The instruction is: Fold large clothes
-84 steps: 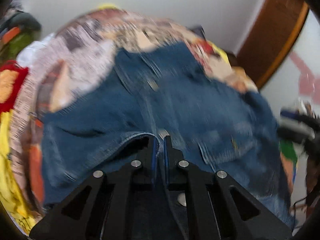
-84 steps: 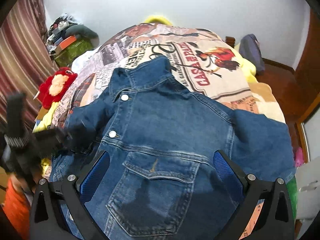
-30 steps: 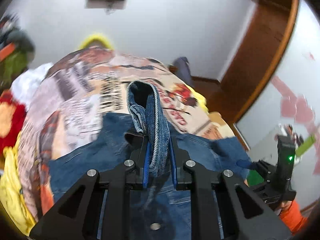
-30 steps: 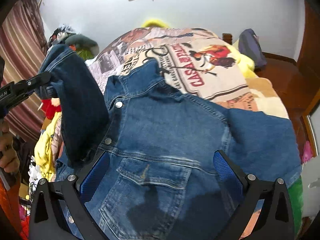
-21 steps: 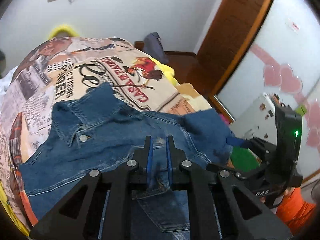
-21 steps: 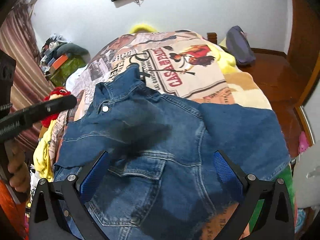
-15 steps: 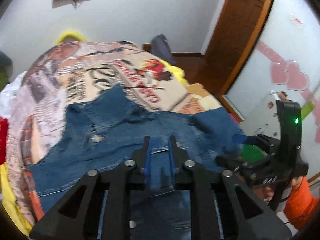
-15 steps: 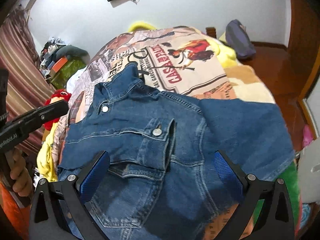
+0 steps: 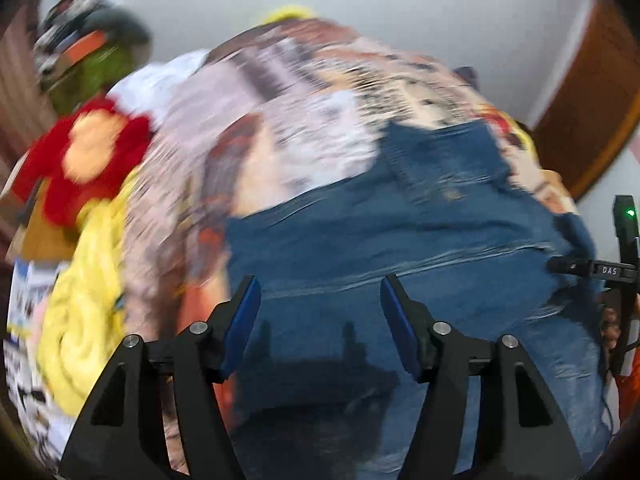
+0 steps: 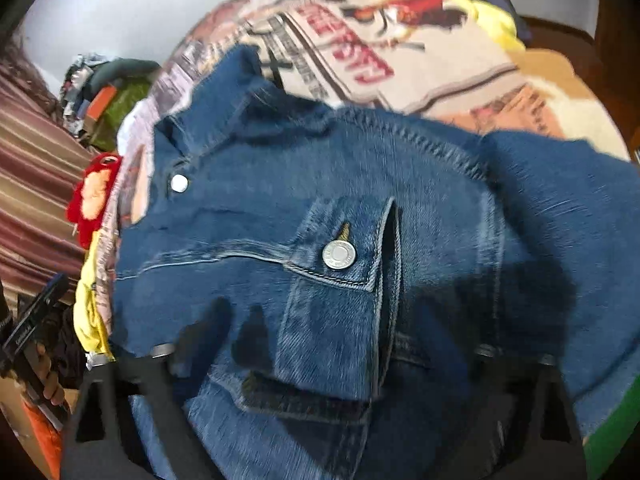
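One printed bedspread (image 10: 432, 60) covers the whole bed, and the denim jacket (image 10: 320, 184) lies spread across it, one sleeve cuff (image 10: 340, 280) folded over the chest. Above the denim, the left gripper (image 9: 320, 320) hangs wide open and empty. The right gripper (image 10: 320, 360) is blurred; its jaws look spread, holding nothing.

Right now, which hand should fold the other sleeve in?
Probably the right gripper: it hangs over the blue denim jacket beside its spread sleeve. The open left gripper is at the far side.
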